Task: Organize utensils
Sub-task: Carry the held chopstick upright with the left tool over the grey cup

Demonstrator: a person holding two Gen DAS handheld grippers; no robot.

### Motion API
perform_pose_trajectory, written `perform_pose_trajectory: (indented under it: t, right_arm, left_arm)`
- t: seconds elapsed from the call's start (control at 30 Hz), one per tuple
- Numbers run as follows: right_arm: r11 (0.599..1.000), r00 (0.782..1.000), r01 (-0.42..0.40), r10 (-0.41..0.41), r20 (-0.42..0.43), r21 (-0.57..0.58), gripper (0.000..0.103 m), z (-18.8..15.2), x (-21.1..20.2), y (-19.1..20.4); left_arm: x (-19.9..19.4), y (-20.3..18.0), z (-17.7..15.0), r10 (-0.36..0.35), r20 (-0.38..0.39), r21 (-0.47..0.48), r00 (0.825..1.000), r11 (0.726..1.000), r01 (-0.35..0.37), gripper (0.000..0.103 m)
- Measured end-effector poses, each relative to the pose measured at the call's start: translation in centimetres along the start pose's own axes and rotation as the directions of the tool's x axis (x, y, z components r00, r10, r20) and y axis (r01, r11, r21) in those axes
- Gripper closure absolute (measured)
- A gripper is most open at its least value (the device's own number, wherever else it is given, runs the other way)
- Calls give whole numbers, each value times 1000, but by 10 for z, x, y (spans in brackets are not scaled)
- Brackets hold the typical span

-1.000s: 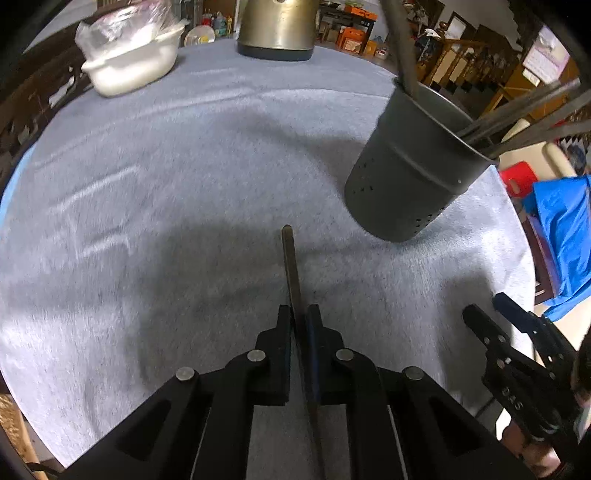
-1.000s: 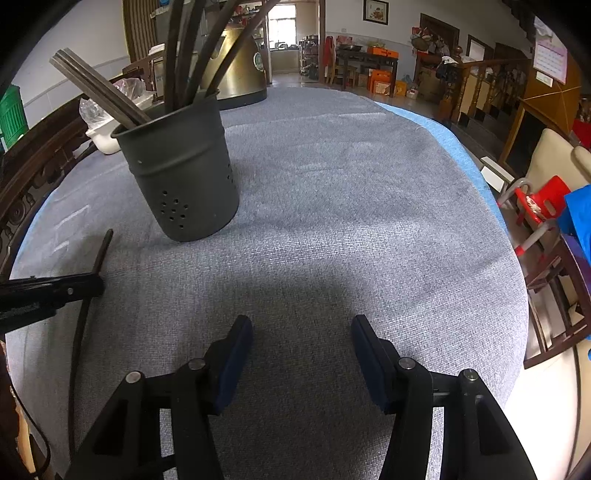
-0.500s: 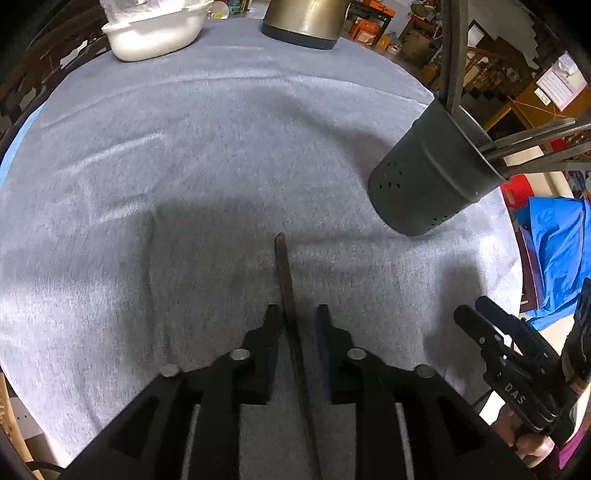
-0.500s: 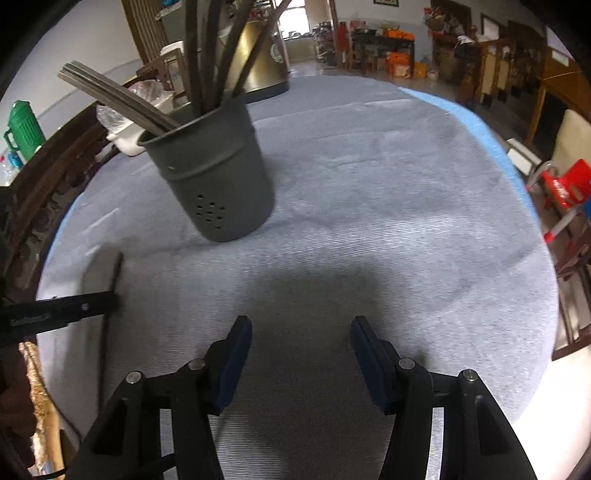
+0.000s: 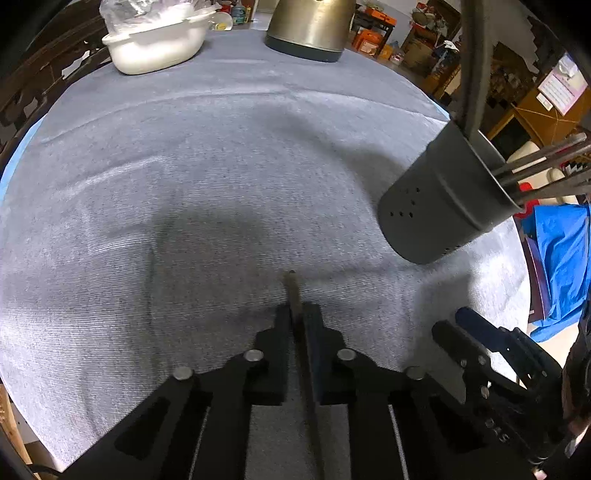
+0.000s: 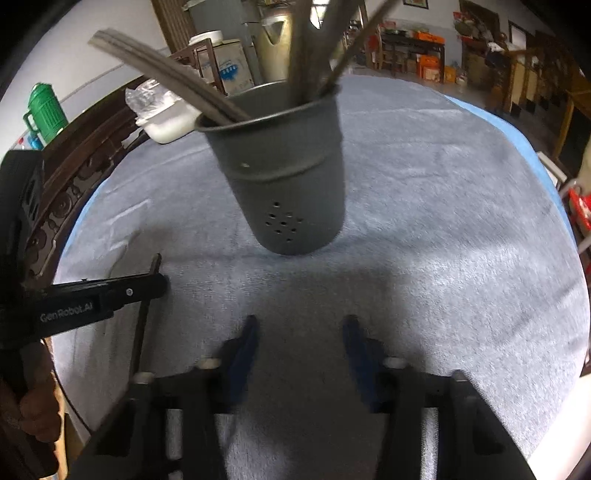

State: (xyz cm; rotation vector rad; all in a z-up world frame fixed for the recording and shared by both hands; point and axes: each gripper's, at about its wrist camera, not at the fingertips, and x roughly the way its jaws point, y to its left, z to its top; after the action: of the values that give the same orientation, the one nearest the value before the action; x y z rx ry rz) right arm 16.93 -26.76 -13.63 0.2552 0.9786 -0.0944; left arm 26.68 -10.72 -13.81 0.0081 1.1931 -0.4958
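Note:
My left gripper is shut on a dark chopstick, near its far end; only a short tip shows ahead of the pads. The right wrist view shows that gripper at the left, with the chopstick slanting down toward the table edge. A dark grey perforated utensil holder stands on the grey tablecloth with several chopsticks leaning in it. My right gripper hovers just in front of the holder; its jaws are closing with nothing between them. It also shows in the left wrist view.
A white bowl with a plastic bag and a brass-coloured kettle stand at the far side of the round table. A blue cloth hangs beyond the right edge. A green flask and carved wooden chairs stand behind.
The left jaws loosened briefly, then shut again closer to the chopstick's tip. The right gripper came nearer the holder, which now looms larger, and its jaws have narrowed.

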Motion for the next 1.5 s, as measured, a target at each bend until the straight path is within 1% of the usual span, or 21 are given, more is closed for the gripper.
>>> perform_pose_trajectory:
  t: [0.1, 0.23, 0.4, 0.67, 0.87, 1.0, 1.1, 1.2, 1.33, 1.43, 1.5]
  right_arm:
    - [1000, 1000, 8, -8, 10, -12, 63, -2, 0, 2]
    - [998, 999, 38, -37, 14, -52, 63, -7, -2, 7]
    - [995, 998, 56, -54, 23, -77, 63, -9, -3, 12]
    - [995, 997, 63, -60, 39, -82, 63, -12, -6, 12]
    - [995, 997, 64, -60, 47, -83, 63, -14, -6, 12]
    - [994, 997, 65, -61, 48, -83, 63, -14, -6, 12]
    - [994, 997, 64, -60, 48, -83, 63, -14, -6, 12]
    - [994, 997, 64, -60, 51, -85, 63, -14, -7, 12]
    - [994, 997, 65, -61, 53, -85, 63, -15, -7, 12]
    - [994, 997, 64, -60, 54, -86, 63, -15, -7, 12]
    - [994, 997, 64, -59, 57, -86, 63, -15, -7, 13]
  left_arm:
    - [0, 3, 0, -13, 11, -13, 1000, 1000, 13, 96]
    - [-5, 1, -3, 7, 32, -13, 999, 1000, -7, 96]
    - [-27, -10, -9, 24, 89, -1, 996, 1000, -24, 96]
    - [-63, -16, -11, 58, 199, 29, 978, 997, -65, 96]
    - [-75, -19, -11, 63, 241, 31, 969, 997, -72, 97]
    - [-84, -18, -10, 50, 260, 27, 964, 998, -59, 97]
    - [-88, -15, -7, 19, 267, 10, 963, 1000, -23, 97]
    - [-97, -11, -4, -16, 287, -10, 958, 1000, 20, 97]
    - [-113, -11, -2, -43, 329, -9, 943, 999, 49, 97]
    - [-127, -11, 1, -76, 369, -10, 926, 996, 86, 97]
    - [-138, -13, 3, -84, 398, -4, 913, 996, 94, 97]
